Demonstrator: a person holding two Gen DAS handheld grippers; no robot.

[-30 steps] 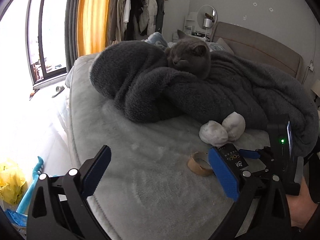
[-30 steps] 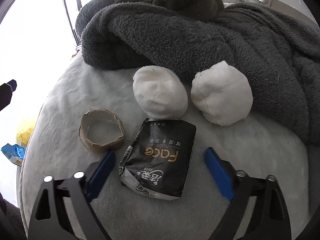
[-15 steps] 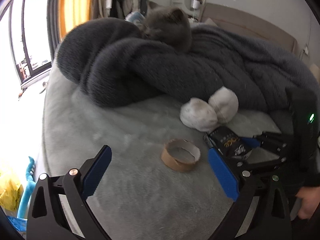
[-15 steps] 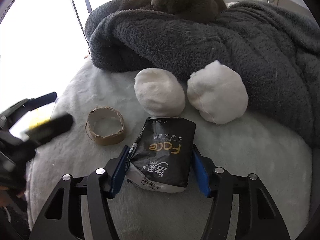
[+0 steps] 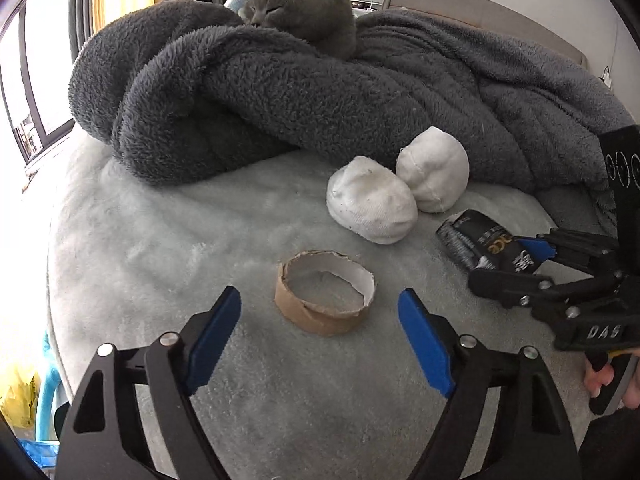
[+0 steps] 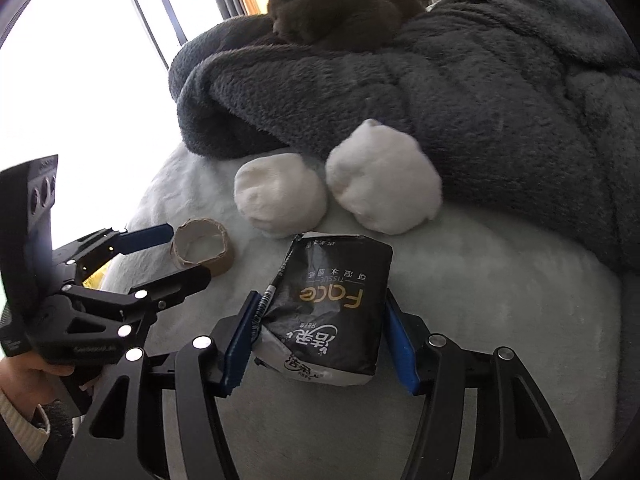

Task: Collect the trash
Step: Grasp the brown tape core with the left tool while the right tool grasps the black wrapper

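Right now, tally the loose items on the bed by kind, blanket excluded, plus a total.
White sock balls: 2, and
Cardboard tape ring: 1, between the closing left gripper jaws, untouched
Black tissue pack: 1, clamped in the right gripper
Grey cat: 1, lying on the blanket
Total: 5

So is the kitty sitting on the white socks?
No, the cat lies up on the grey blanket, while the two balled socks sit lower down on the pale bed cover.
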